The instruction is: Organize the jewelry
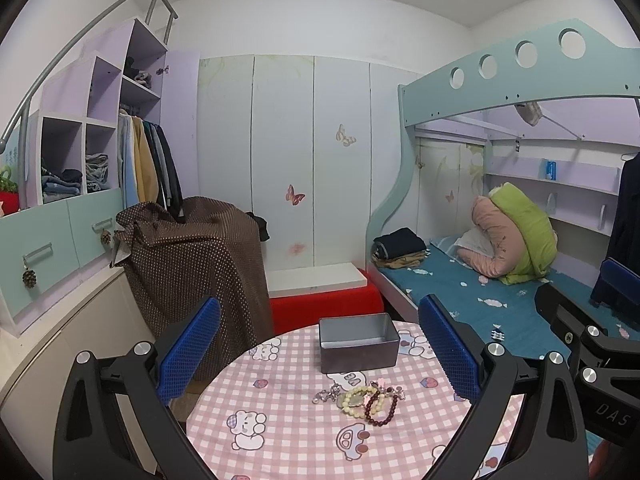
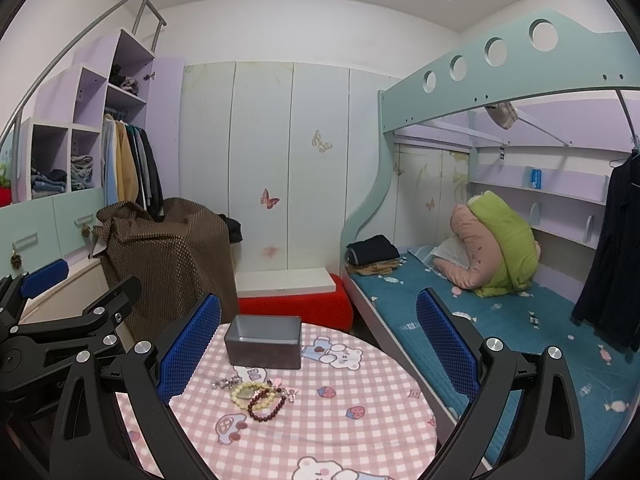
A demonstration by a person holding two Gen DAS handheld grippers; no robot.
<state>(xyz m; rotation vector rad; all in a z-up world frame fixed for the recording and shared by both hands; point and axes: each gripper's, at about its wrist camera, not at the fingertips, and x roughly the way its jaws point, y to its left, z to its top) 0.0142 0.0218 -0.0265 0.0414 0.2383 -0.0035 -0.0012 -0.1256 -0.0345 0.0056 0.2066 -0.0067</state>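
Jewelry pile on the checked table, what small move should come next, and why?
Probably lower the right gripper toward the dark red bead bracelet. It lies at the near edge of the jewelry pile, easiest to separate. Both grippers hang open and empty above the table, and the grey tin behind the pile looks empty so far.

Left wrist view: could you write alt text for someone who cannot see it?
A small heap of bracelets lies on a round table with a pink checked cloth, just before an open grey tin. The left gripper hangs open above them; a bunk bed stands behind.
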